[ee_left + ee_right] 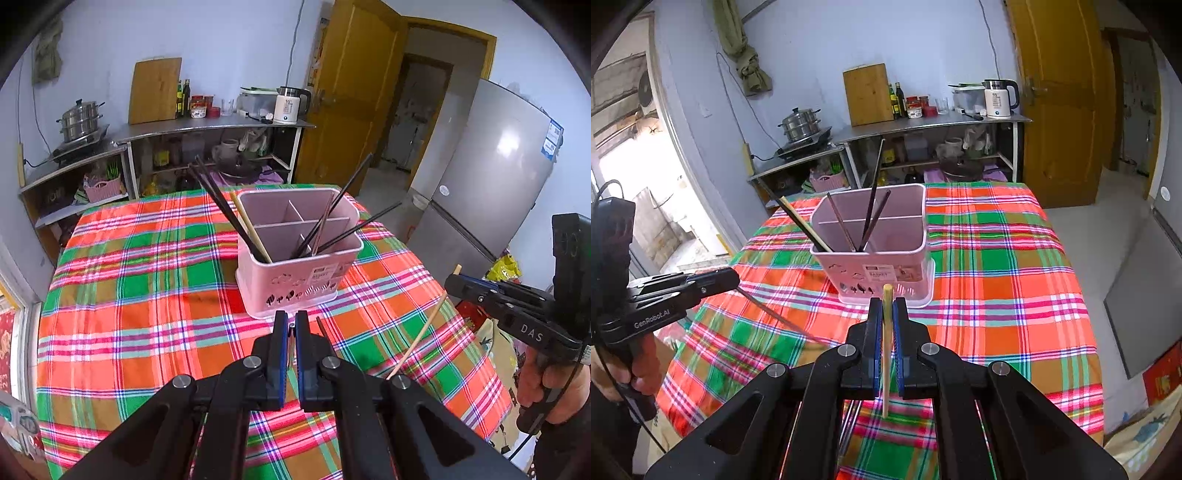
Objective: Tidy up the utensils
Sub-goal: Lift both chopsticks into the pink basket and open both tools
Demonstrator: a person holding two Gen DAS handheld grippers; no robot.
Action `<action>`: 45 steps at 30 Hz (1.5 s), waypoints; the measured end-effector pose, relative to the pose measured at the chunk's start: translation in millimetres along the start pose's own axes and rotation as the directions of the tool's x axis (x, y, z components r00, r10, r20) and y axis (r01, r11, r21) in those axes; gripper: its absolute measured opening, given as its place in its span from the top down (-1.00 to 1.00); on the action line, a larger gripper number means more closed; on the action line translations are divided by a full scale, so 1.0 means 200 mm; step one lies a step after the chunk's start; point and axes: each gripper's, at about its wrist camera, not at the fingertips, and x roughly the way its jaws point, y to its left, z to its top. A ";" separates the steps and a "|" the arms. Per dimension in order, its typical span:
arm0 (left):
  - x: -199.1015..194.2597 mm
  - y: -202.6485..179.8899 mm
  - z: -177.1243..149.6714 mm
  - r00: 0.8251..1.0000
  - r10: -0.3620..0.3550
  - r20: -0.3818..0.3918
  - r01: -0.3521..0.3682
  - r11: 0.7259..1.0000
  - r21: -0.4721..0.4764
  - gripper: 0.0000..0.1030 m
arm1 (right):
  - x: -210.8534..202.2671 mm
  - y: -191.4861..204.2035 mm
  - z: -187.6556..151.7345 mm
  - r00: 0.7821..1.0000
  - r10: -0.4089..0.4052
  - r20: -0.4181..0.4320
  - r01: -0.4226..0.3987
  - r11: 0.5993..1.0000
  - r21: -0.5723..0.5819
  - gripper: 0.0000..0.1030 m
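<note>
The left gripper point(291, 321) has its jaws pressed together on a dark chopstick point(775, 314), which slants down from its tip toward the plaid tablecloth point(147, 295). The right gripper point(887, 306) pinches a pale wooden chopstick point(885, 350) that stands nearly upright between its blue pads.

The tablecloth, checked in red, green and orange, covers the whole tabletop. Behind the far edge stand a metal shelf point(221, 125) with a steamer pot point(79, 118), a cutting board point(155, 90) and a white kettle point(288, 103), then a yellow door point(351, 92) and a silver fridge point(498, 166).

The pink utensil holder point(295, 273) sits near the middle of the tabletop, just beyond both gripper tips, with dark and pale chopsticks leaning in its compartments.

Both grippers angle downward above the near part of the tabletop, apart from the holder. A hand point(554, 384) grasps the right gripper's handle at the right edge.
</note>
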 end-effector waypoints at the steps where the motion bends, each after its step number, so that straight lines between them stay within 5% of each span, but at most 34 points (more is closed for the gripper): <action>1: 0.00 0.00 -0.01 1.000 0.001 -0.006 -0.001 1.000 -0.002 0.93 | 0.00 0.00 -0.01 1.000 -0.001 -0.004 0.001 1.000 -0.003 0.89; 14: -0.02 -0.03 -0.07 0.999 -0.027 -0.019 0.027 1.000 -0.014 0.93 | -0.15 0.01 -0.12 1.000 -0.021 -0.012 0.021 1.000 -0.020 0.90; 24: -0.09 0.01 0.00 0.999 -0.038 0.009 0.038 0.998 -0.046 0.94 | -0.23 0.06 -0.01 0.996 -0.010 0.084 0.012 1.000 -0.025 0.90; 45: -0.24 0.07 0.55 0.985 -0.039 0.171 0.049 0.997 -0.056 0.94 | -0.18 0.20 0.45 0.956 0.092 0.279 -0.081 0.995 -0.049 0.90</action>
